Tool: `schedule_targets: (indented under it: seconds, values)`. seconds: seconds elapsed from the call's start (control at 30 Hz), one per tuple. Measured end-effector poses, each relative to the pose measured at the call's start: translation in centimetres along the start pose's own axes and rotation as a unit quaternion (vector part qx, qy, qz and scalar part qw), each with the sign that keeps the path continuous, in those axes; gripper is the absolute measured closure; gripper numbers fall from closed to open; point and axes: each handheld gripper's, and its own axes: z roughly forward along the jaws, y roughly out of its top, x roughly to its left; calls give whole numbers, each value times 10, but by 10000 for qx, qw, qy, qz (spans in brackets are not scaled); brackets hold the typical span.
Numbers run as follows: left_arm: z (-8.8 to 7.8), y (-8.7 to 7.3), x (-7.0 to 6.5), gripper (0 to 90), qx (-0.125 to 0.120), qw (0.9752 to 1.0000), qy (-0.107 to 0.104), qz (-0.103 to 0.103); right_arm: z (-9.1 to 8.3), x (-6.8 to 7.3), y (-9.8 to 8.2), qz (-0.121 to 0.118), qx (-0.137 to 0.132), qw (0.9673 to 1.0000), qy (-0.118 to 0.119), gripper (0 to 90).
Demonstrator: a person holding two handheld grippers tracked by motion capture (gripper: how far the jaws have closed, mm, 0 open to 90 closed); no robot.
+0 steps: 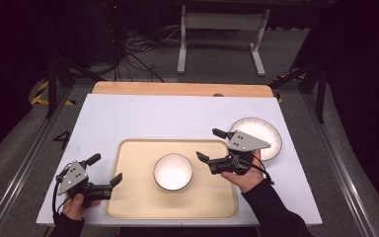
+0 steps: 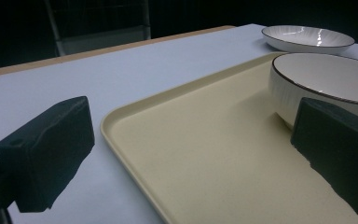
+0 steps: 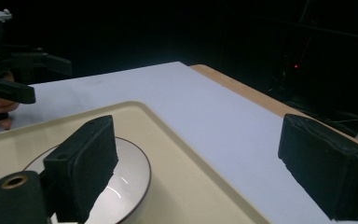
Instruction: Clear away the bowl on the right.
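Observation:
A white bowl (image 1: pixel 173 171) with a dark rim stands in the middle of a cream tray (image 1: pixel 128 197). My left gripper (image 1: pixel 107 168) hovers at the tray's left edge, jaws open and empty, pointing toward the bowl. In the left gripper view the bowl (image 2: pixel 326 74) sits just past the right jaw, on the tray (image 2: pixel 205 140). My right gripper (image 1: pixel 208 144) is over the tray's right end, open, with nothing between its jaws. Its own view shows the bowl (image 3: pixel 126 182) behind the left jaw and the other gripper (image 3: pixel 9 70) far off.
A white ribbed plate (image 1: pixel 271 136) lies on the white table board (image 1: pixel 143 118) right of the tray, partly under the right gripper's grey top plate; it also shows as the plate (image 2: pixel 307 37) beyond the bowl. A wooden strip (image 1: pixel 177 89) borders the far edge.

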Motion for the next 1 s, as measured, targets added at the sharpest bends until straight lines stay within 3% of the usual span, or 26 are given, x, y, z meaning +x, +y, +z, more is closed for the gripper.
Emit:
schedule_targets:
  seconds: [0.5, 0.73, 1.0]
  values:
    - [0, 0, 0, 1, 0, 10000, 7, 2, -38, -15, -20, -123, -190, 9977, -644, 126]
    - [0, 0, 0, 1, -5, 10000, 1, 10, -50, -18, -32, -189, -279, 9935, -1091, 108]
    - [0, 0, 0, 1, -3, 10000, -8, 3, -50, -15, -47, -67, -407, 9919, -1200, 79]
